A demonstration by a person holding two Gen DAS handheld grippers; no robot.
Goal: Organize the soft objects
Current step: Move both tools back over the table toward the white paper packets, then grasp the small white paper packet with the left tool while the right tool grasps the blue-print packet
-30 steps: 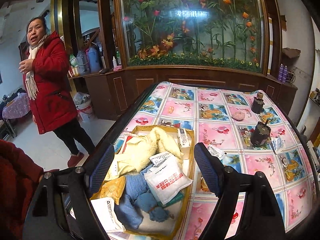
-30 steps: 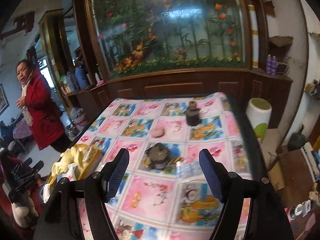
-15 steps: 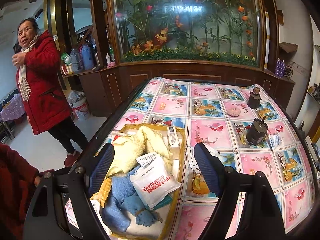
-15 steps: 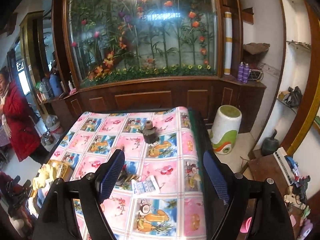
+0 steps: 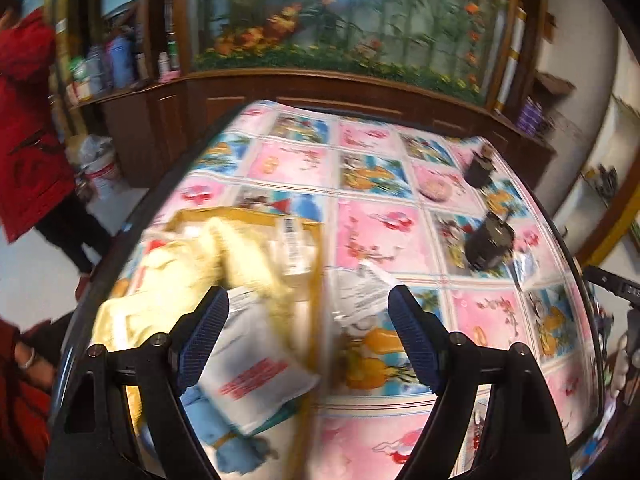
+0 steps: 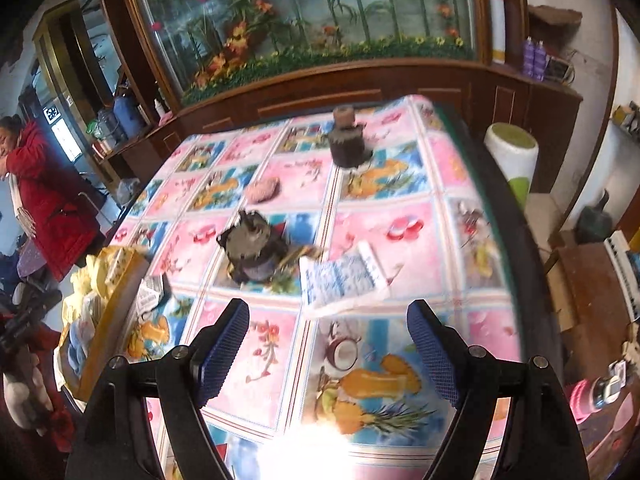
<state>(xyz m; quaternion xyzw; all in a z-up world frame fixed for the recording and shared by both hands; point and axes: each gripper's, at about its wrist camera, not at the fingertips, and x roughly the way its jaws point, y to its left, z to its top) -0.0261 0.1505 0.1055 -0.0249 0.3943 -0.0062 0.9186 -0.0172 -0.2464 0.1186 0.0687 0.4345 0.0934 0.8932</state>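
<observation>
Left gripper point(image 5: 308, 332) jaws released, nothing gripped, above the white pouch point(image 5: 256, 376) in the yellow tray point(image 5: 316, 240); right gripper point(image 6: 328, 344) jaws just widened, empty, over the table point(image 6: 404, 232) near a blue-white packet point(image 6: 344, 276)

A table under a pink and blue patterned cloth point(image 6: 384, 224) stands before a glass display of artificial flowers point(image 6: 304, 20) set in dark wood. A person in a red coat point(image 6: 48, 200) stands at left (face partly cut off).
</observation>
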